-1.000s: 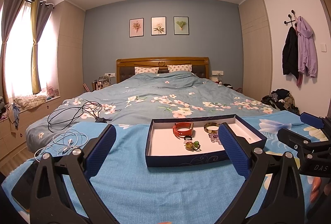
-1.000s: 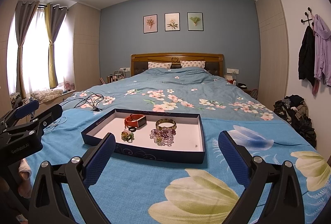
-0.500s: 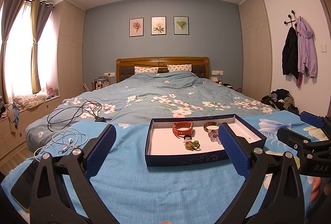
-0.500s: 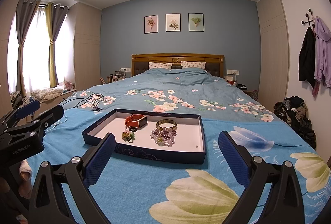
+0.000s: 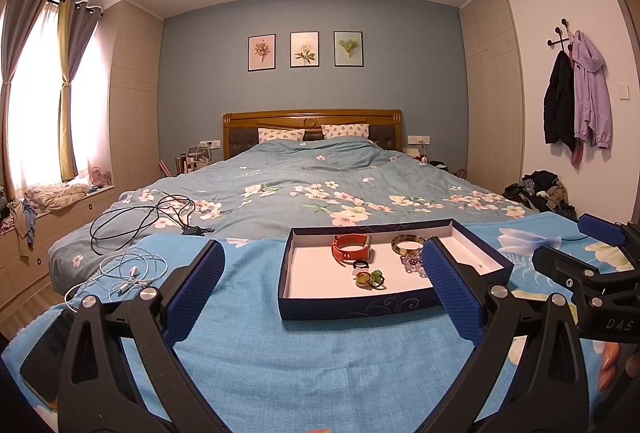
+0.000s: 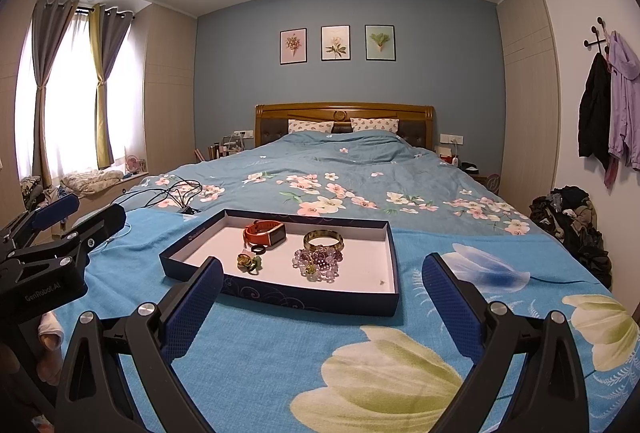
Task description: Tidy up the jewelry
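A dark blue tray point(image 5: 360, 307) point(image 6: 280, 297) with a white floor lies on the blue blanket. In it are an orange watch point(image 5: 351, 246) point(image 6: 264, 232), a gold bangle point(image 5: 407, 242) point(image 6: 323, 239), a purple bead bracelet point(image 5: 412, 265) point(image 6: 318, 262), a black ring point(image 5: 360, 265) point(image 6: 258, 250) and green-gold rings point(image 5: 370, 279) point(image 6: 247, 262). My left gripper point(image 5: 320, 285) is open, just short of the tray's near side. My right gripper point(image 6: 322, 297) is open too, in front of the tray's near right corner. Neither holds anything.
White earphones point(image 5: 128, 271) and a black cable point(image 5: 148, 215) lie on the bed to the left. A dark phone point(image 5: 48, 345) rests at the blanket's left edge. The right gripper point(image 5: 592, 265) shows in the left wrist view, the left gripper point(image 6: 52, 237) in the right one.
The right wrist view has crept slightly forward and left, so the tray sits a little nearer. The left gripper has hardly moved. Both stay open.
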Tool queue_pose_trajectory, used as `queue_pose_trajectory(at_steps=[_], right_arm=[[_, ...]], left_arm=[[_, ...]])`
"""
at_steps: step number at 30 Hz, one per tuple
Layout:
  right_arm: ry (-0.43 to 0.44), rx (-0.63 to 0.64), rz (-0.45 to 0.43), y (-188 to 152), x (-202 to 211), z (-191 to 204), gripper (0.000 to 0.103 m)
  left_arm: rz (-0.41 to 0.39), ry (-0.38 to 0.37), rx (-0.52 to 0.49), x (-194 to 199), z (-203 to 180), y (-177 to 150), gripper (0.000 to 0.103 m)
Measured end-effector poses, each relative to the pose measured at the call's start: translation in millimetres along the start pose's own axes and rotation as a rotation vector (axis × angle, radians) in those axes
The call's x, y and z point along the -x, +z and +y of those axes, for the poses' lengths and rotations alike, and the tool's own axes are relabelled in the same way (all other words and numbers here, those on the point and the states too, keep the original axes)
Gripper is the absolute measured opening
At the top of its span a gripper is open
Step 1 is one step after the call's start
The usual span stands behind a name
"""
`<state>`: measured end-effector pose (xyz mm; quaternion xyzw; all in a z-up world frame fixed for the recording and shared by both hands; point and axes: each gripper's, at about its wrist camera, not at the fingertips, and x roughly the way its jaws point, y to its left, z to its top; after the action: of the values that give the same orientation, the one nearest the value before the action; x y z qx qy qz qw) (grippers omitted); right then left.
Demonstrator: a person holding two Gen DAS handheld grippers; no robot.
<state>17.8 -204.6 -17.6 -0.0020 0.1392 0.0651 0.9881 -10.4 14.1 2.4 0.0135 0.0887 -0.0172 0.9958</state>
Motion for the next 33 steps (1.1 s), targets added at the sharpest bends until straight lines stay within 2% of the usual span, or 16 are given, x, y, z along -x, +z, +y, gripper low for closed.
queue_pose_trajectory(at_steps=[22,28,33], right_arm=[[0.002,-0.002,-0.001,0,1,0,0.096],[-0.003,0.005,0.007,0,1,-2,0.096],[0.002,0.022,0.083,-2,-11,-15,0.096]], left_arm=[[0.006,-0.008,0.005,1,-2,-4,0.097],[-0.006,-0.033,-0.010,6,-5,-5,0.097],[0.041,-0.040,0.002,-2,1,-5,0.097]])
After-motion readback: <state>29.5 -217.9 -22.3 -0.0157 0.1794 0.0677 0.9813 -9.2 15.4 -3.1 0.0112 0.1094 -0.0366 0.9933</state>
